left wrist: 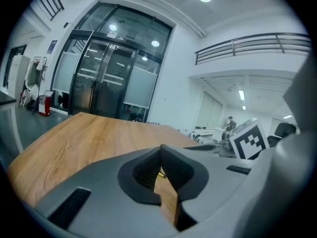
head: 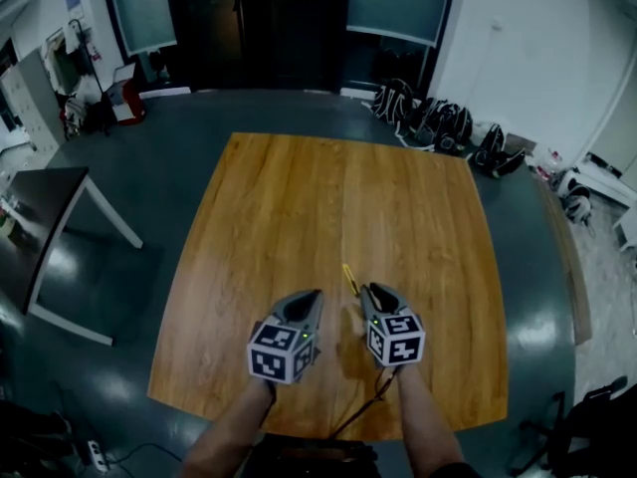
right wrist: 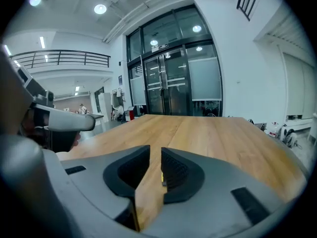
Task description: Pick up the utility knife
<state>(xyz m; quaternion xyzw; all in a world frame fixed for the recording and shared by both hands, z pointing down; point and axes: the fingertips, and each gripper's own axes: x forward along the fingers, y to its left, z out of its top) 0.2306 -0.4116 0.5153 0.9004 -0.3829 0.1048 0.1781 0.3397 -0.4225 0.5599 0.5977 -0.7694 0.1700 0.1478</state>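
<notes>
The utility knife [head: 349,278] is a thin yellow strip lying on the wooden table [head: 299,197], near its front edge. My left gripper [head: 315,293] hangs just left of the knife, with its jaw tips [left wrist: 161,148] meeting: shut and empty. Just right of the knife is my right gripper [head: 369,288], whose jaws [right wrist: 155,150] stand a narrow slit apart with nothing between the pads. A yellow sliver of the knife [right wrist: 163,178] shows through that slit, and another sliver of the knife [left wrist: 161,174] appears low in the left gripper view.
A dark side table [head: 45,182] stands on the floor at the left. Several bags [head: 438,122] lie against the far right wall. Glass doors [head: 249,18] close the far end. A cable [head: 363,406] runs off the table's front edge.
</notes>
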